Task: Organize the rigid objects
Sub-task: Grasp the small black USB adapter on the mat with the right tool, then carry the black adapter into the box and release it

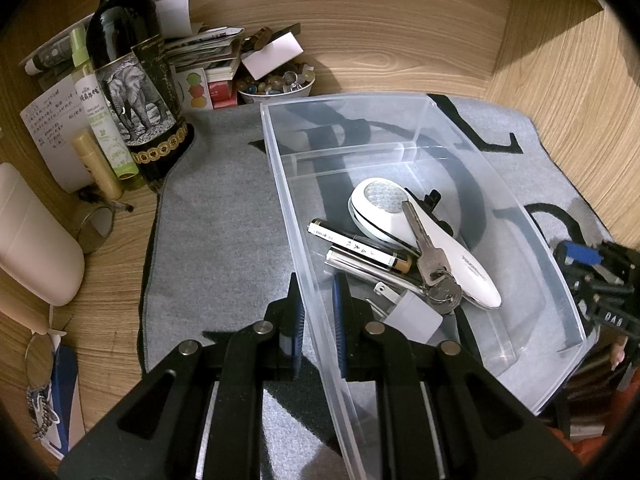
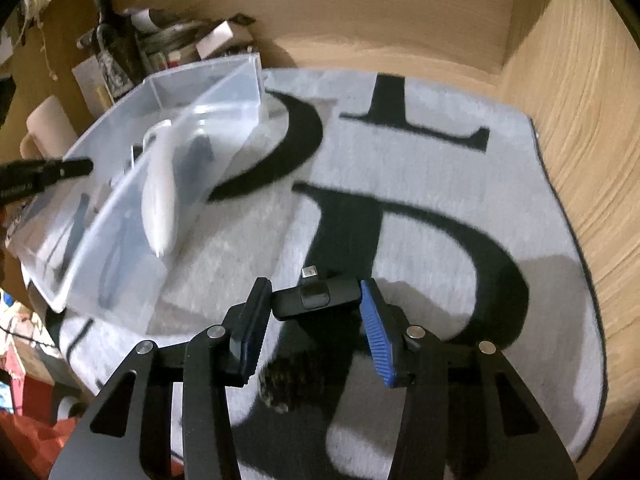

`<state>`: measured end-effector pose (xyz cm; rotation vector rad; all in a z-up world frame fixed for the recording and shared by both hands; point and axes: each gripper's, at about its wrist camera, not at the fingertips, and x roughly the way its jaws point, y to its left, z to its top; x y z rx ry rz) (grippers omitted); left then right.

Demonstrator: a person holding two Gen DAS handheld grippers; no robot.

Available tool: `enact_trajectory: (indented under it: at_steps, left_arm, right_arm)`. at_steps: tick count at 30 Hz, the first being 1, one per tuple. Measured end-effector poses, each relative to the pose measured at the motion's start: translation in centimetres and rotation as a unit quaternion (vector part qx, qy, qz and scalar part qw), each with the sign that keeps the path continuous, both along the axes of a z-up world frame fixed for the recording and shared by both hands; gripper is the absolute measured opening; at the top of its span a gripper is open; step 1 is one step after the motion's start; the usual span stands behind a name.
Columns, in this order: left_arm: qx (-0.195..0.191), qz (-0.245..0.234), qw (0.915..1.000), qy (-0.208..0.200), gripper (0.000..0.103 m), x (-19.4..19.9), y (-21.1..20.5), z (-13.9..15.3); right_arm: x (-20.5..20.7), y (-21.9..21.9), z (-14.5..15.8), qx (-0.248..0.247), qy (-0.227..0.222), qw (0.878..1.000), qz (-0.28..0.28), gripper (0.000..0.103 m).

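My left gripper point(image 1: 316, 320) pinches the bin point(image 1: 560, 280) wall. My right fingers point(image 2: 374, 320) straddle the dongle point(image 2: 316, 300) near the mat's point(image 2: 440, 160) front edge, barely touching — I should square up, then squeeze evenly.

A wooden surface point(image 1: 400, 52) carries a grey mat point(image 1: 224, 216) printed with large black letters. On the mat stand a clear plastic bin point(image 1: 276, 168) and a small black adapter point(image 2: 316, 298). Beside the mat, directly on the wood, stand a dark wine bottle point(image 1: 128, 80), a bowl of pebbles point(image 1: 276, 86) and stacked papers point(image 1: 208, 46).
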<state>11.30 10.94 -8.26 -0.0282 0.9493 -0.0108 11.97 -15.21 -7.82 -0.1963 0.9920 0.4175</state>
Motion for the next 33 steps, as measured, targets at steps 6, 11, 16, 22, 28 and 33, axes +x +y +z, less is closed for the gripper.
enact_trajectory:
  at_steps: [6, 11, 16, 22, 28, 33]
  left_arm:
    - [0.001, 0.000, 1.0000, 0.000, 0.013, 0.0, 0.0, 0.0]
    - [0.000, 0.000, 1.0000, 0.000, 0.013, 0.0, 0.0, 0.0]
    - [0.001, 0.000, 1.0000, 0.000, 0.013, 0.0, 0.0, 0.0]
    - [0.000, 0.000, 1.0000, 0.000, 0.013, 0.0, 0.0, 0.0]
    - [0.001, 0.000, 1.0000, 0.000, 0.013, 0.0, -0.1, 0.0]
    - [0.001, 0.001, 1.0000, 0.000, 0.013, 0.0, -0.1, 0.0]
  right_arm:
    - [1.0, 1.3, 2.5, 0.017, -0.038, 0.999, 0.012, 0.042]
    - [1.4, 3.1, 5.4, 0.036, -0.075, 0.996, 0.036, 0.042]
    - [1.4, 5.3, 7.6, 0.054, -0.105, 0.991, 0.065, 0.042]
    - [1.3, 8.4, 8.9, 0.061, -0.122, 0.985, 0.103, 0.042]
    - [1.4, 11.1, 8.6, 0.056, -0.119, 0.982, 0.133, 0.042]
    - [1.7, 12.9, 7.7, 0.050, -0.105, 0.981, 0.153, 0.042]
